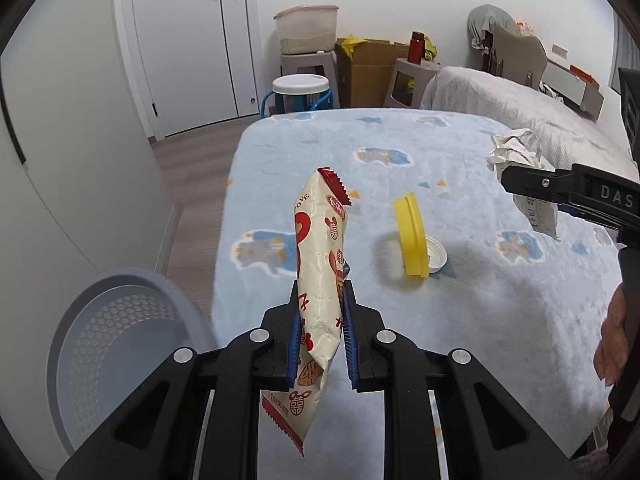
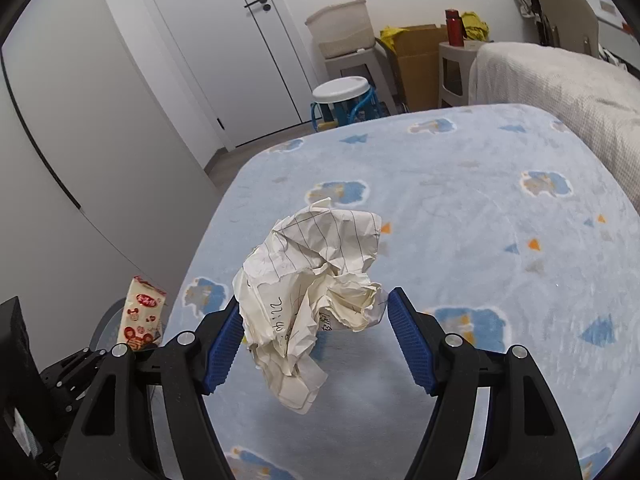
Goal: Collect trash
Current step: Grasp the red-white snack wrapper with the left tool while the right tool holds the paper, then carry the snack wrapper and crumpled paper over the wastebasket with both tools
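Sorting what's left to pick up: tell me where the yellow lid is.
In the left wrist view the yellow lid stands on edge on the blue blanket, propped against a small white cap, right of the held snack wrapper.

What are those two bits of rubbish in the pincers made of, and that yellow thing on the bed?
The snack wrapper looks like glossy printed plastic film: shiny, with crimped zigzag ends. The crumpled ball is matte lined paper, with ruled lines and handwriting showing. The yellow lid seems smooth moulded plastic, rigid with a neat rim.
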`<state>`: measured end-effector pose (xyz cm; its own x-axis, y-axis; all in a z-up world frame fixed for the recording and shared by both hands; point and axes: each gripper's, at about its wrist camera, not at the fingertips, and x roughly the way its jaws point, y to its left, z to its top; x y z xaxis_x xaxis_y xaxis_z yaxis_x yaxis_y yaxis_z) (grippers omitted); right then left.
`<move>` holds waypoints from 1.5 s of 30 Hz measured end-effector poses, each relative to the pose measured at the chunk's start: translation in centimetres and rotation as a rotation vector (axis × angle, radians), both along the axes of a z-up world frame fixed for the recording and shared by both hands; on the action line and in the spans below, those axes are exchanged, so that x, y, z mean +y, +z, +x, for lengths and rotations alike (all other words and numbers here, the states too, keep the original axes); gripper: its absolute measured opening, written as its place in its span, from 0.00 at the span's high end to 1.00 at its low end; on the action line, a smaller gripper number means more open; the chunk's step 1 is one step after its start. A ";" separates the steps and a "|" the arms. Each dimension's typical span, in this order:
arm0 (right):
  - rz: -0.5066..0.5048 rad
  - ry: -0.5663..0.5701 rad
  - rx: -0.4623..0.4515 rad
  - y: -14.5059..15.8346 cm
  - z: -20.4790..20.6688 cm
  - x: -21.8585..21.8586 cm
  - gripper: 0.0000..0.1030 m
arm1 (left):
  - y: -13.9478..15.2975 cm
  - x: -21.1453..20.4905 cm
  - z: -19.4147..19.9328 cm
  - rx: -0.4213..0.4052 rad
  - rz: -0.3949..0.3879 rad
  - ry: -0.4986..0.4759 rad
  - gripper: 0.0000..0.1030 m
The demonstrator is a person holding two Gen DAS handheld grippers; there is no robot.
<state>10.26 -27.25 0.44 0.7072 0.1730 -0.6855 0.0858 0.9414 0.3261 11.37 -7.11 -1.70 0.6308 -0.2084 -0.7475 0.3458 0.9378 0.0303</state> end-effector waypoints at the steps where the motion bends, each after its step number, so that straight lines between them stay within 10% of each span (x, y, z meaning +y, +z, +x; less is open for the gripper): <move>1: -0.004 0.006 -0.008 0.3 0.0 0.4 0.34 | 0.3 0.5 -0.3 -0.006 -0.004 0.005 0.83; 26: -0.017 0.302 -0.018 0.4 1.2 19.1 0.33 | 1.4 17.5 -5.4 -0.039 0.014 0.255 0.83; 45: -0.044 0.506 0.056 -3.2 2.4 27.4 0.32 | -1.1 21.9 -3.2 0.015 -0.012 0.336 0.82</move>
